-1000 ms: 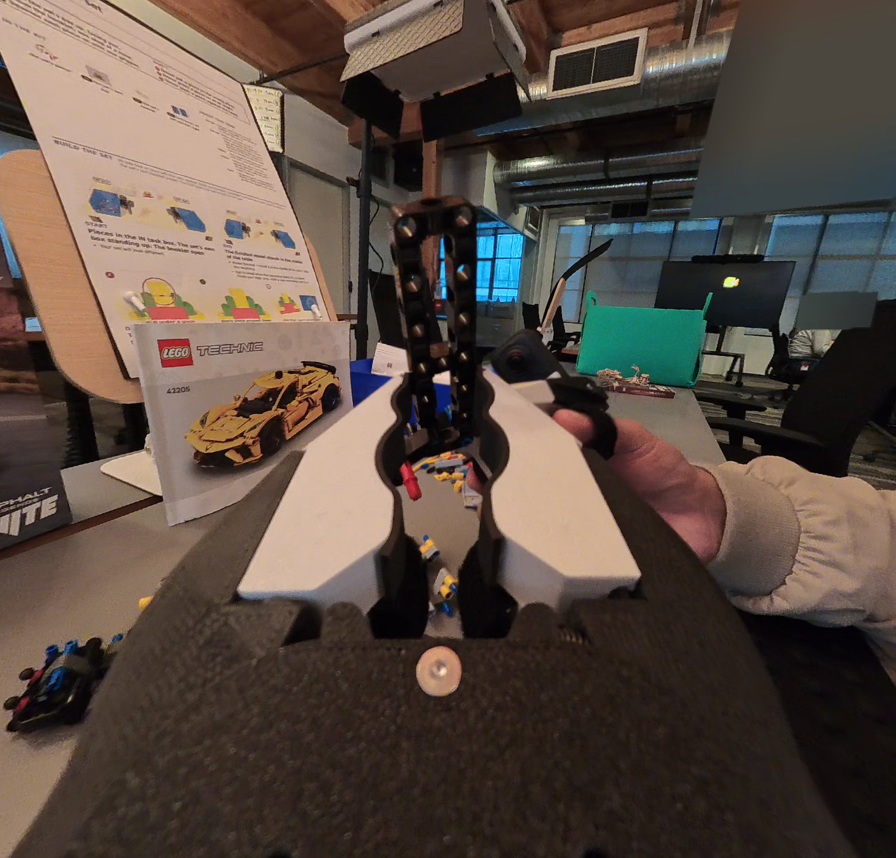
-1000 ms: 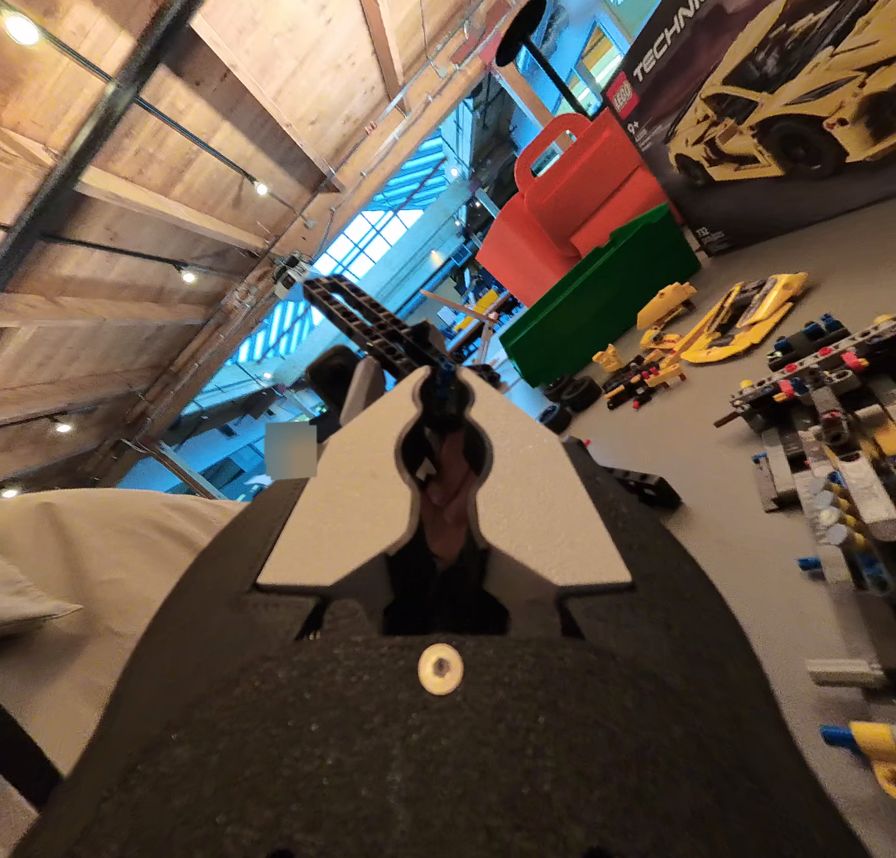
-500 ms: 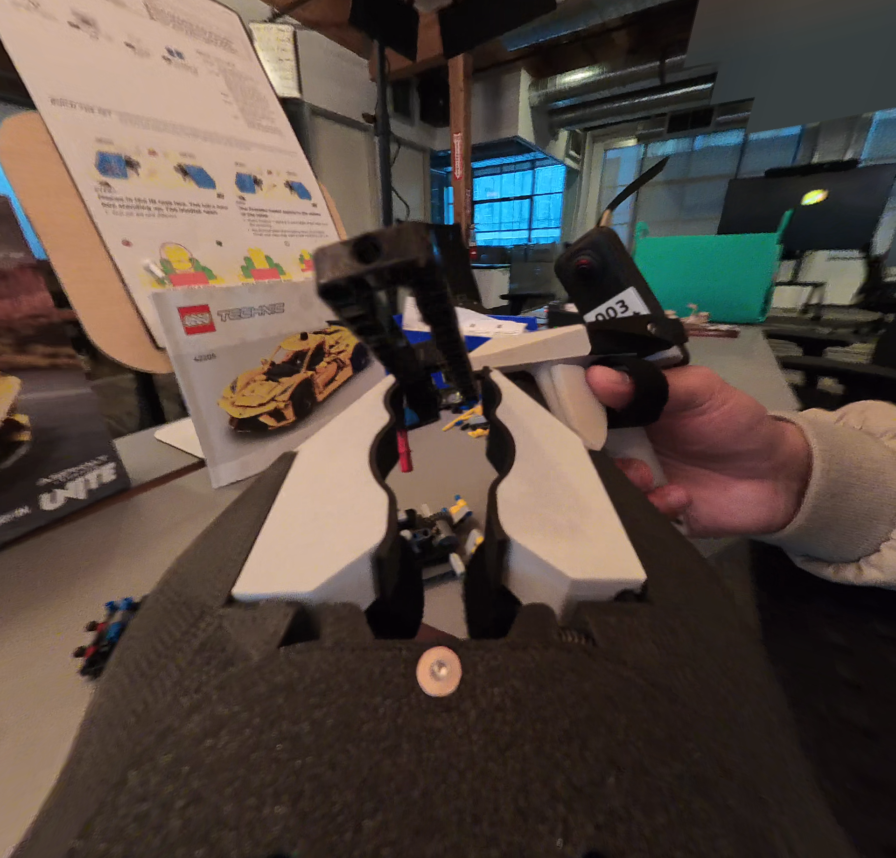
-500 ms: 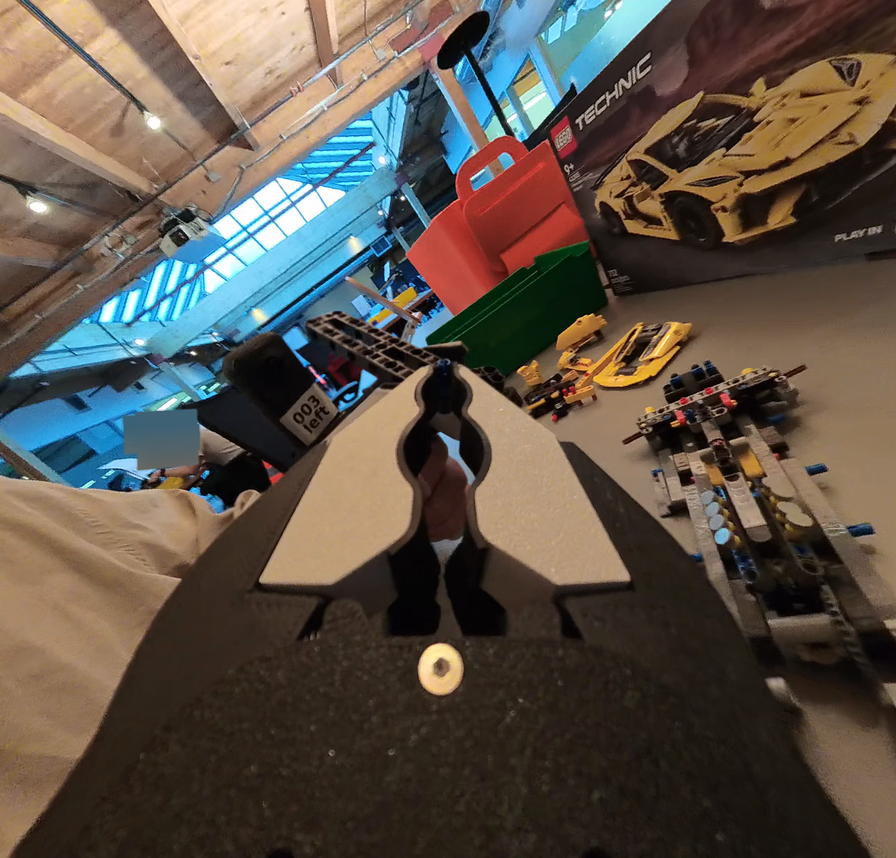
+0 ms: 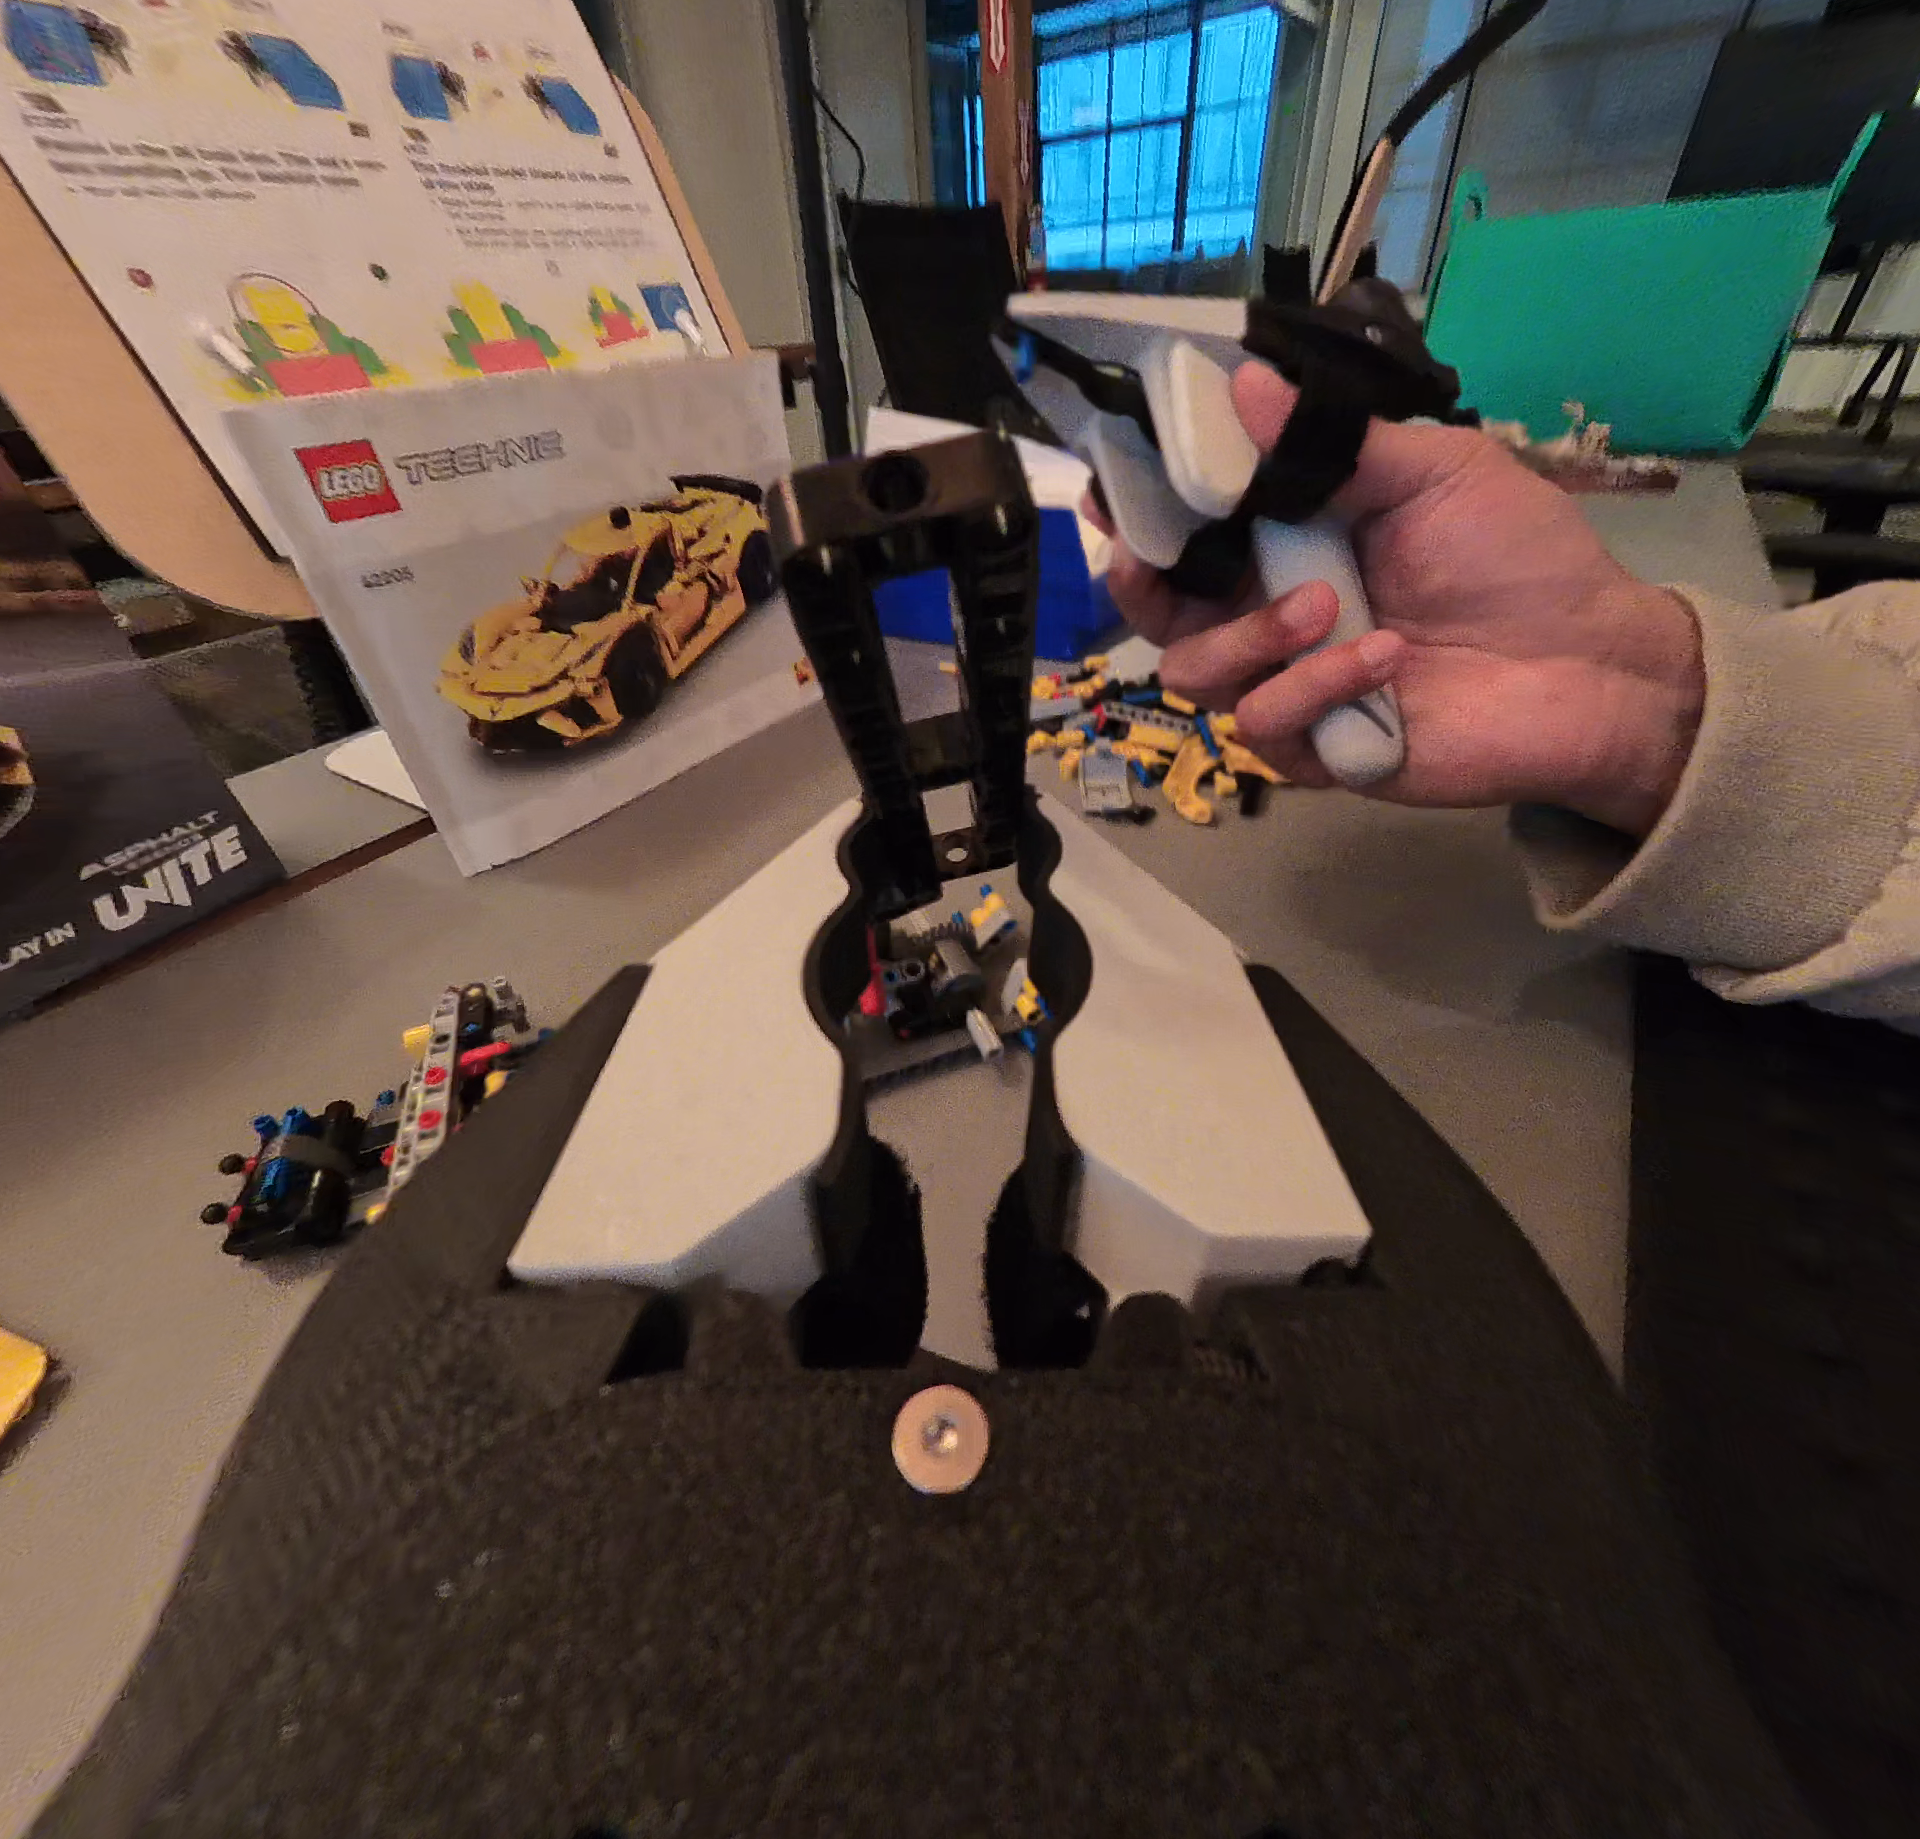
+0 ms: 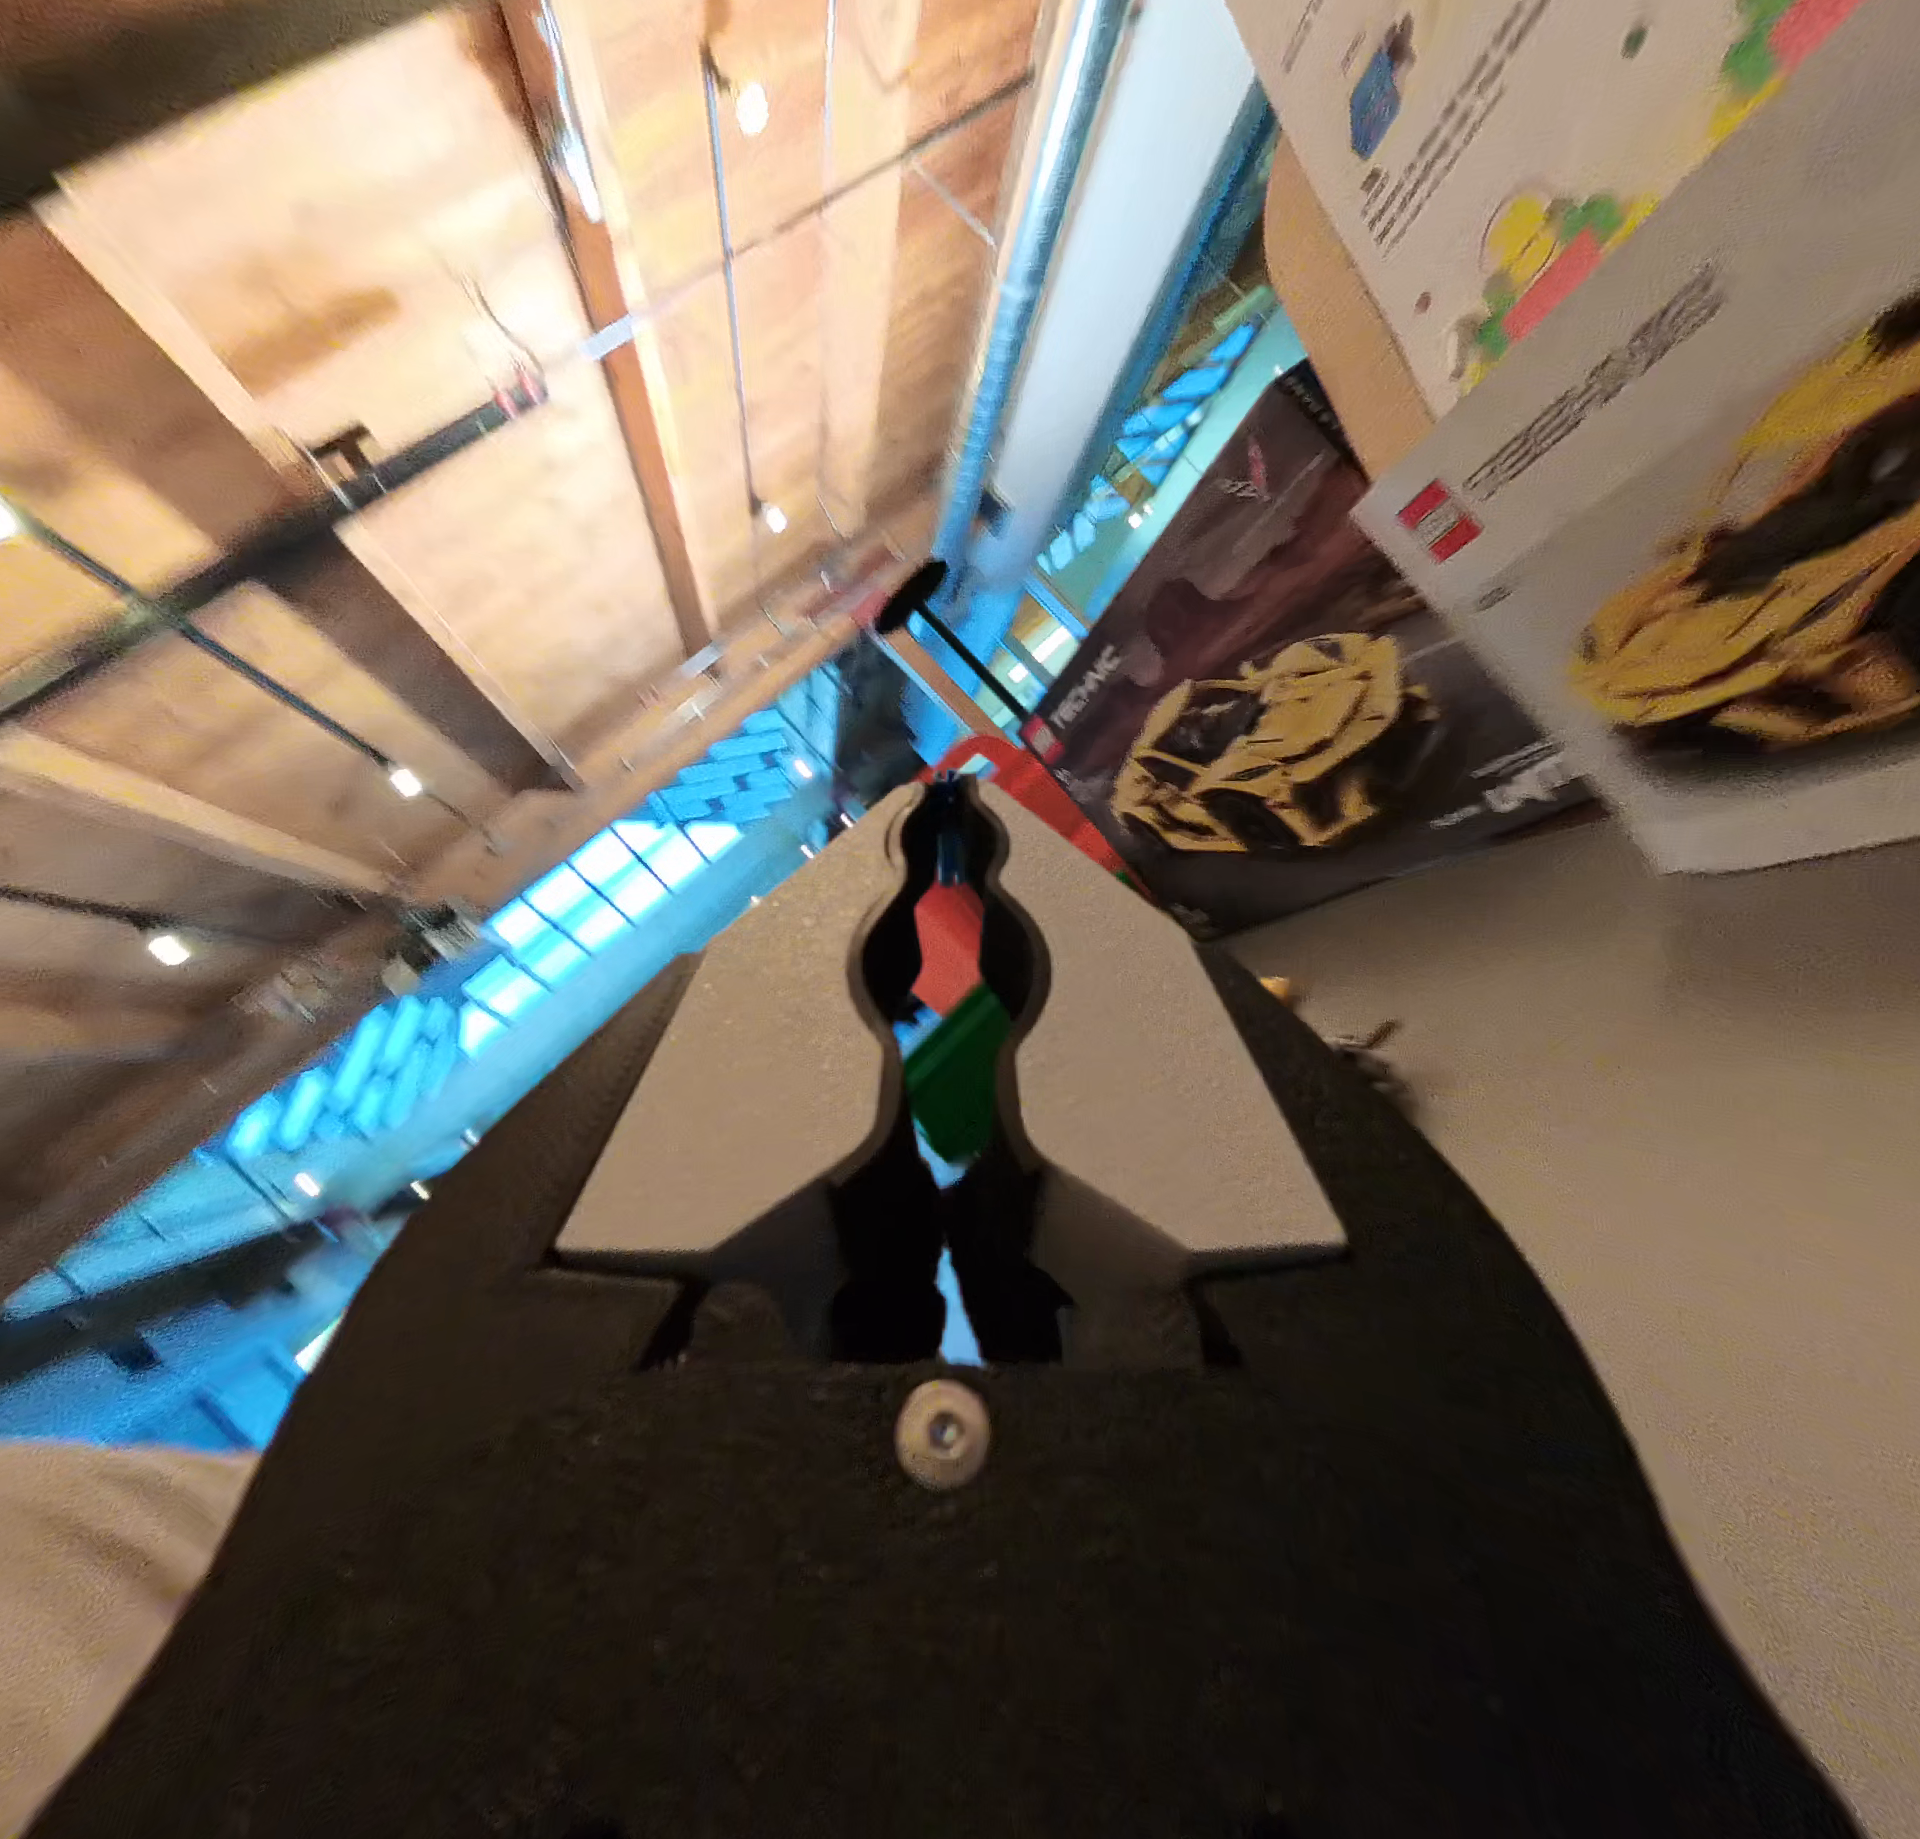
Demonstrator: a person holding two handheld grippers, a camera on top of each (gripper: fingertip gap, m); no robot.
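Observation:
My left gripper [image 5: 940, 849] is shut on the lower end of a black studded beam frame [image 5: 914, 636], which stands upright above the grey table [image 5: 1299, 916]. My right gripper [image 6: 948, 802] is shut on a small blue pin [image 6: 948, 821] at its tips. In the left wrist view the right gripper [image 5: 1029, 350] is held by a person's hand [image 5: 1475, 626] up and to the right of the frame, a short way off its top. The right wrist view is blurred and tilted toward the ceiling; the frame is not in it.
A booklet with a yellow car [image 5: 561, 594] leans on an instruction board [image 5: 312, 127]. On the table lie a small black-and-blue assembly [image 5: 353, 1145], a chassis [image 5: 945, 989] and yellow parts [image 5: 1143, 740]. A dark car box [image 6: 1278, 750], red bin [image 6: 951, 932] and green bin [image 6: 961, 1072] stand behind. The left gripper's tips are roughly 15 centimeters from the right gripper's.
The right gripper has pulled off the frame and swung away, its view now tilted at the ceiling and boxes. The left gripper has tipped down with the frame still held.

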